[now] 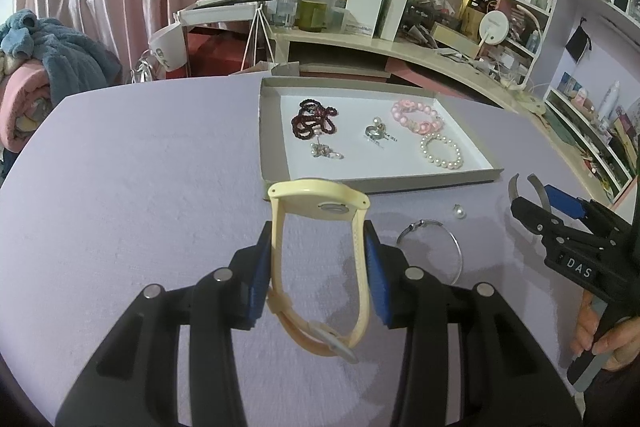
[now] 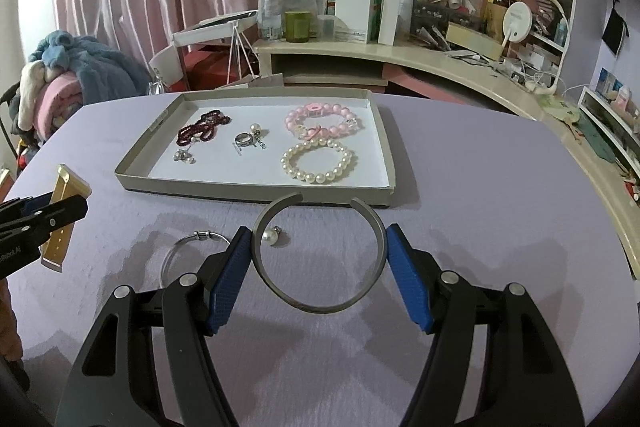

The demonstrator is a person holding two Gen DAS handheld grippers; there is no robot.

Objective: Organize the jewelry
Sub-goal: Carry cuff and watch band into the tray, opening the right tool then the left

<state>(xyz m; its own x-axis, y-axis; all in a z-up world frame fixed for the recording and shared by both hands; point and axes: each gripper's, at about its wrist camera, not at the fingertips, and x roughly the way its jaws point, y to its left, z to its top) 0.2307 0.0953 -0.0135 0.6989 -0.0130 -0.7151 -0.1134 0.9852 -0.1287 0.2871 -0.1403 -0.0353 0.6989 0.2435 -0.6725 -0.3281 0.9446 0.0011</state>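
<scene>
My left gripper (image 1: 318, 239) is shut on a cream-yellow watch (image 1: 316, 203), held by its strap above the purple table, just in front of the grey tray (image 1: 272, 131). My right gripper (image 2: 320, 247) is shut on a dark open cuff bangle (image 2: 320, 303), held near the tray's front edge (image 2: 256, 193). The tray holds a dark red bead strand (image 2: 202, 131), a ring (image 2: 243, 139), earrings (image 2: 184, 157), a pink bead bracelet (image 2: 320, 123) and a white pearl bracelet (image 2: 318, 161). A thin silver bangle (image 2: 188, 243) and a pearl earring (image 2: 270, 237) lie on the table.
A cluttered curved desk (image 2: 440, 67) with boxes, bottles and a round mirror stands behind the table. A chair (image 2: 176, 67) and a pile of blankets (image 2: 80, 67) stand at the back left. Pink curtains hang behind.
</scene>
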